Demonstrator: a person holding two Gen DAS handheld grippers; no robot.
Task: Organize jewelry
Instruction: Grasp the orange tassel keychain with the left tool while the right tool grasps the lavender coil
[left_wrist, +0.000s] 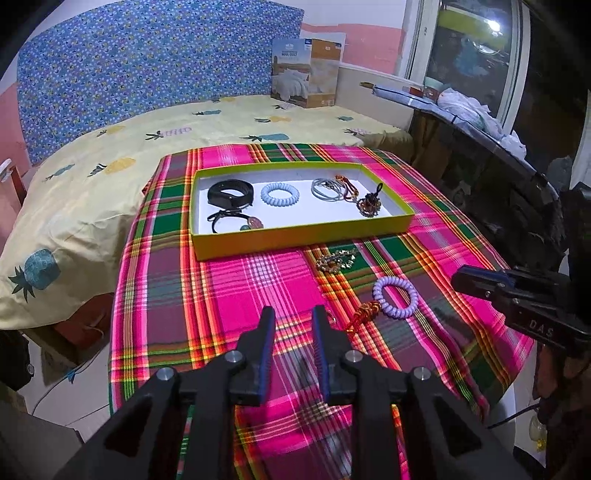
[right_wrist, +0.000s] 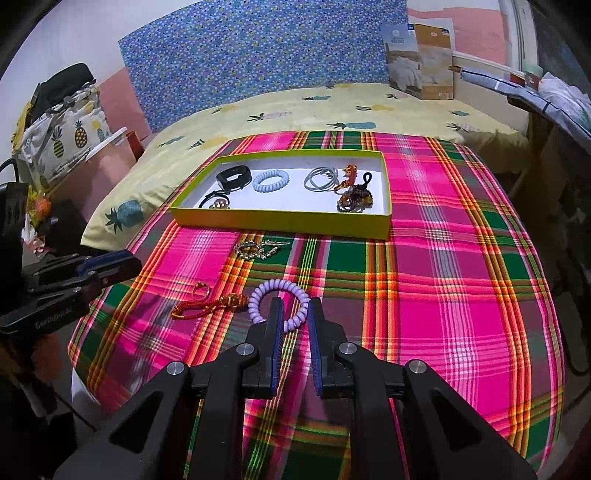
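Tray sits at far side of tabletop, bed behind it. In tray, left to right: band with hair tie in front, coil tie, rings, bead cluster. In front of tray on tabletop: hair clip, nearer a second coil tie, knotted cord touching its left, small ring left of that.

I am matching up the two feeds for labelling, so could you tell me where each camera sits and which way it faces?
Left wrist: on the left gripper, looking down across the plaid cloth to the yellow tray; own open fingers show, right gripper at the right edge.
Right wrist: on the right gripper, above the lilac coil band; left gripper at the left edge.
Shared: tray, cloth, coil band, bed.
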